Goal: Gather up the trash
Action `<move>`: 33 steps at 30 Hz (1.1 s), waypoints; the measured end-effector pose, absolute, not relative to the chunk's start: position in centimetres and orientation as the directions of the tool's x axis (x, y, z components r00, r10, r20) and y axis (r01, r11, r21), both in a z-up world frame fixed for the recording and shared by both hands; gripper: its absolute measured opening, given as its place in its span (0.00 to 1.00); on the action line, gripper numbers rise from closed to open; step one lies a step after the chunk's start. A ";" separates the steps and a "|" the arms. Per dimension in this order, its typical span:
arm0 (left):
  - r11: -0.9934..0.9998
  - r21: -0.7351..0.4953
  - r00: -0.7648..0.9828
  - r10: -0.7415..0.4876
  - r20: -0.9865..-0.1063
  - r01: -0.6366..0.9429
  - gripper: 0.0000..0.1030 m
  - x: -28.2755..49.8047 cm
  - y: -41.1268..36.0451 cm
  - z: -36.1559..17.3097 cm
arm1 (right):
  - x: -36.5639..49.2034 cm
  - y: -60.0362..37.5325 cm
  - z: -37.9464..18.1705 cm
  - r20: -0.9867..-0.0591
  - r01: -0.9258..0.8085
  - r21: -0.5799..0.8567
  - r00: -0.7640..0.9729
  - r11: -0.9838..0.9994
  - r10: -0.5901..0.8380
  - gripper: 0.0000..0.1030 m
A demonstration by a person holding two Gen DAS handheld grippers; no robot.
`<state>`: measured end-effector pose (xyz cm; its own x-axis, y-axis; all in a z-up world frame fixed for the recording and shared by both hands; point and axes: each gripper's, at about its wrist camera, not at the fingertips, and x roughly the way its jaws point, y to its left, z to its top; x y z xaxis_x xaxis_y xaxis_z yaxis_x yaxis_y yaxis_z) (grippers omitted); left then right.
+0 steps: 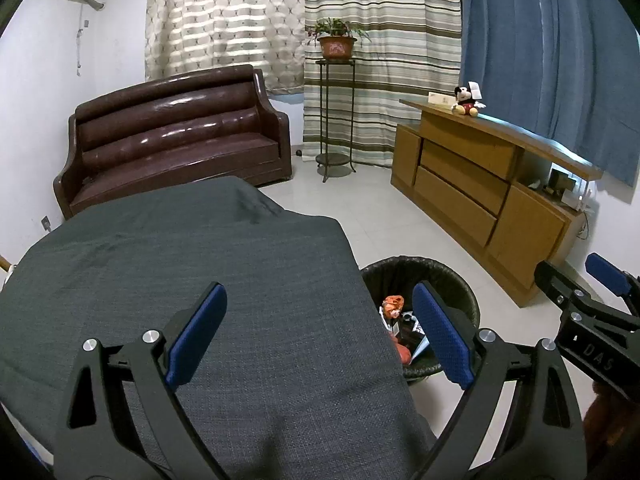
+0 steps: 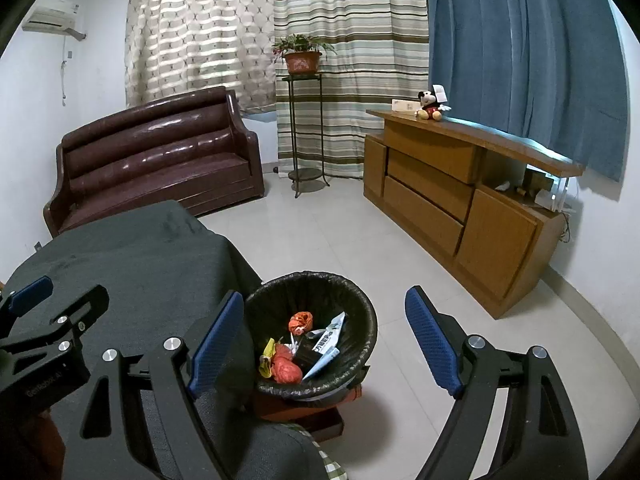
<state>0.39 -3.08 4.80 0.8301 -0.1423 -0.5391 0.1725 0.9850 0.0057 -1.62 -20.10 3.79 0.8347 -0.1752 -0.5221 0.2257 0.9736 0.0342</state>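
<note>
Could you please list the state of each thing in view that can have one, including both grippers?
Left gripper: open, nothing between its blue pads.
Right gripper: open, empty.
Round bin with black liner: upright, uncovered, partly filled with wrappers and crumpled trash.
Dark grey cloth-covered table: bare, no trash visible on it.
Wooden sideboard: drawers and doors shut.
Blue curtain: drawn.

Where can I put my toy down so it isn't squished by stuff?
The grey cloth-covered table is bare all over. The tiled floor between the sofa and the wooden cabinet is open too. The trash bin is crowded with wrappers.
</note>
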 end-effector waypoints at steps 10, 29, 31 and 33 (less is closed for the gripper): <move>0.984 0.004 0.826 -0.146 -0.544 0.176 0.89 0.3 -3.4 4.7 | -1.6 -20.3 3.6 -0.520 0.229 0.035 0.836 0.973 -0.178 0.78; 0.984 0.003 0.823 -0.149 -0.547 0.180 0.89 0.1 -3.9 4.6 | -1.6 -20.3 3.6 -0.520 0.229 0.035 0.835 0.973 -0.178 0.78; 0.983 0.004 0.824 -0.150 -0.547 0.181 0.89 0.1 -3.9 4.6 | -1.6 -20.3 3.6 -0.521 0.229 0.035 0.835 0.973 -0.178 0.78; 0.983 0.004 0.824 -0.149 -0.546 0.181 0.89 0.1 -3.9 4.5 | -1.6 -20.3 3.6 -0.520 0.229 0.035 0.835 0.973 -0.178 0.78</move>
<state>0.07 -3.92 4.55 0.8242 -0.1494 -0.5463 0.1812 0.9834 0.0044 -1.65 -20.32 3.64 0.8351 -0.1781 -0.5204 0.2291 0.9728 0.0348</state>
